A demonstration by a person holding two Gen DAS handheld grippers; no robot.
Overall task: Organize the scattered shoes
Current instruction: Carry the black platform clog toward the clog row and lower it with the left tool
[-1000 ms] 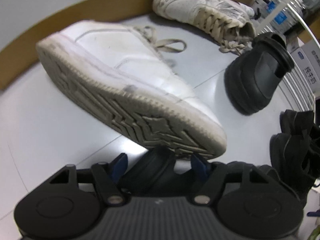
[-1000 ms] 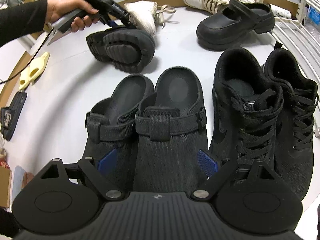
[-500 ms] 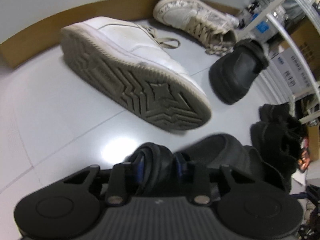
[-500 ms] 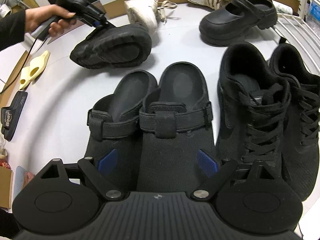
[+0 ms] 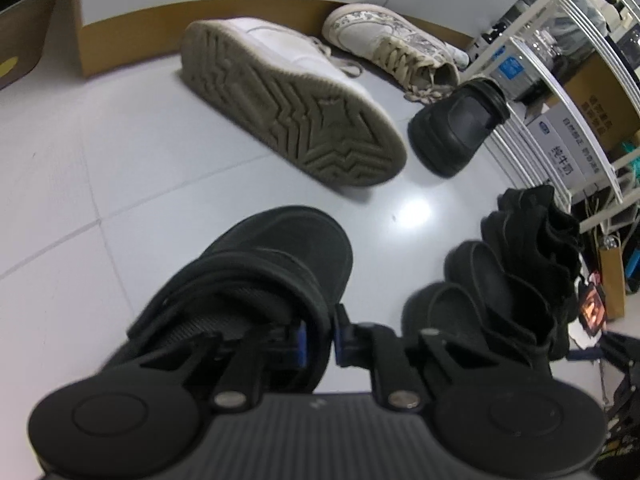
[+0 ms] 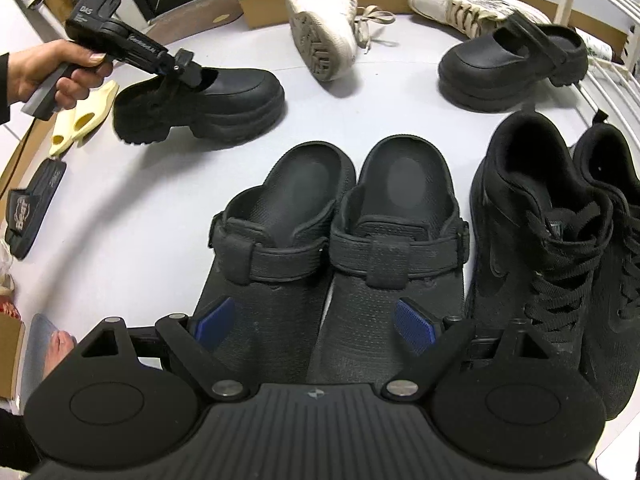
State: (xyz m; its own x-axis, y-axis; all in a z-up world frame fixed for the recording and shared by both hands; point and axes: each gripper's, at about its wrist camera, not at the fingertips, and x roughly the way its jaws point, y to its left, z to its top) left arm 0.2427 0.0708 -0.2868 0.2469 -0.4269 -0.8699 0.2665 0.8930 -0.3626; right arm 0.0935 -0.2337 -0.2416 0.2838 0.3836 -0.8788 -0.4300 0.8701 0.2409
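The left gripper [image 5: 318, 344] has just been closing and now pinches the heel strap of a chunky black shoe [image 6: 208, 108], which hangs above the floor [image 6: 160, 208] beside the black clogs [image 6: 336, 248]. The right gripper [image 6: 312, 326] hovers over those clogs, jaws wide, holding nothing

Looks like an office or lab storeroom, not a home: grey tiled floor [image 5: 120, 168], white wire rack [image 5: 560, 92] on my right stacked with printed cartons [image 5: 568, 148], plain cardboard box [image 5: 168, 36] against the far wall, cabling under the rack.
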